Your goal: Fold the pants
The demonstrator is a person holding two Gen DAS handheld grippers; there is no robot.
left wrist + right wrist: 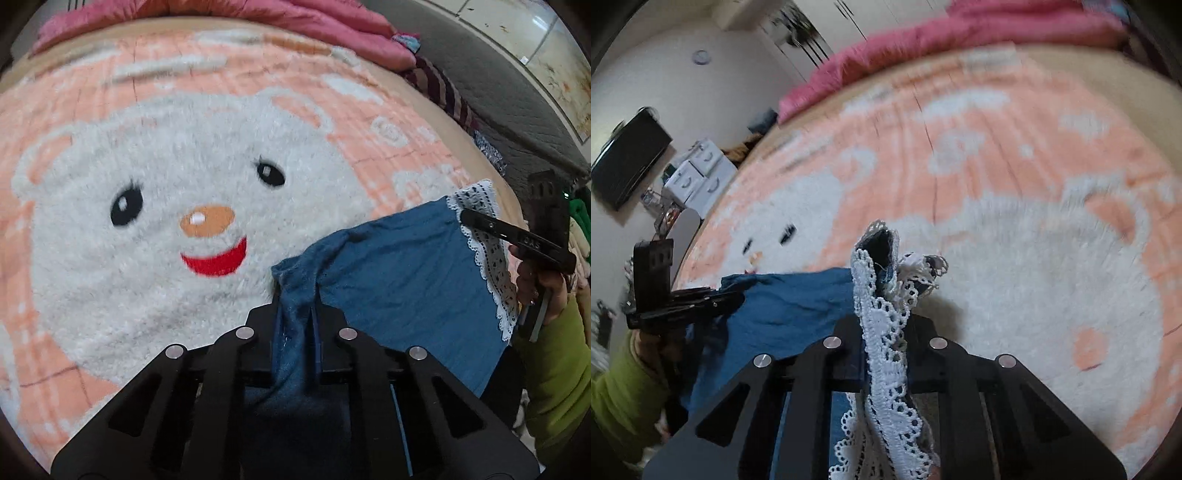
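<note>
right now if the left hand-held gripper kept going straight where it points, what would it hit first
Likely the fluffy bear-face blanket. The left hand-held gripper is shut on the blue pants and angled down at it; depth is unclear.

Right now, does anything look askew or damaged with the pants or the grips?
Nothing stands out. The left gripper pinches the blue pants; the right gripper pinches their white lace hem. No tears show on the blanket.
</note>
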